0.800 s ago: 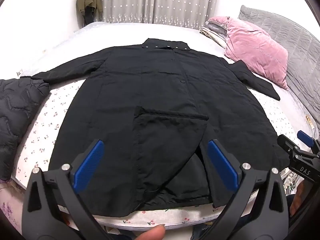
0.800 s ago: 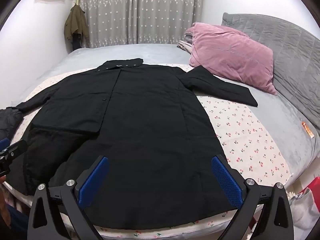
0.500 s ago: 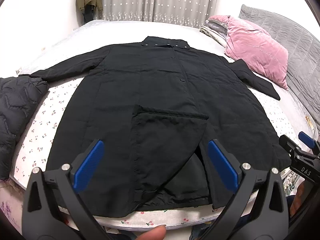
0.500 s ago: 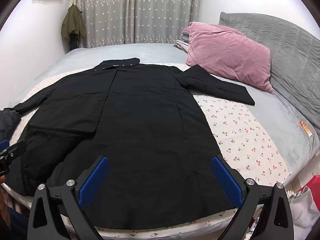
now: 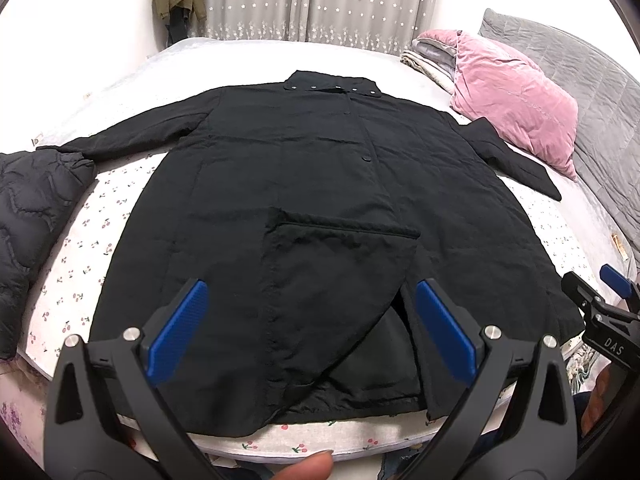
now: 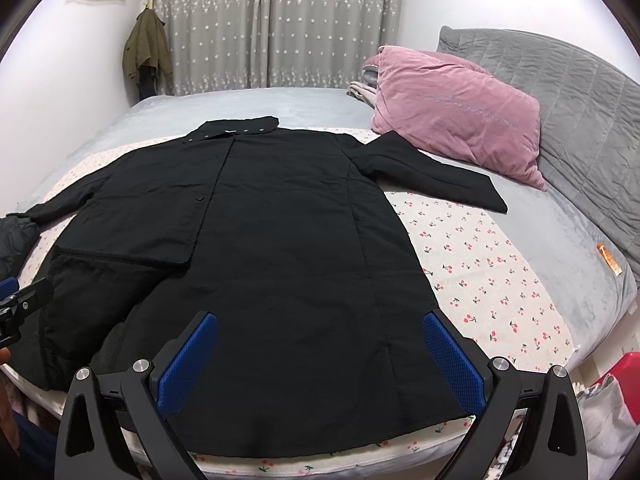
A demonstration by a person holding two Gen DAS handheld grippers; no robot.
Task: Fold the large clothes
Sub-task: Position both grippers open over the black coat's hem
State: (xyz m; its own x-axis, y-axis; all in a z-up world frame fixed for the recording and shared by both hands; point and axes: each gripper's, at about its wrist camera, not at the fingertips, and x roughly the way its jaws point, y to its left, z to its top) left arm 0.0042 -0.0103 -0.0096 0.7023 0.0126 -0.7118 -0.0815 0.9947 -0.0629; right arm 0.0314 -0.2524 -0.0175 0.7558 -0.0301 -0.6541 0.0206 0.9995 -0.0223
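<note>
A long black coat (image 5: 320,184) lies flat on the bed, collar far, hem near, both sleeves spread out sideways. Its lower front flap is folded back near the hem, showing the lining. It also shows in the right wrist view (image 6: 280,248). My left gripper (image 5: 308,324) is open and empty above the hem at the folded flap. My right gripper (image 6: 320,360) is open and empty above the hem's right part. The right gripper also shows at the left wrist view's right edge (image 5: 600,312).
A cherry-print sheet (image 6: 480,272) covers the bed. A pink pillow (image 6: 452,120) and grey headboard (image 6: 592,128) are at the right. A black quilted jacket (image 5: 28,224) lies at the left edge. An olive jacket (image 6: 146,48) hangs on the far wall by the curtains.
Both views have shifted slightly; the coat sits a little higher and farther left in the frames. Both grippers stay open; the coat has not moved.
</note>
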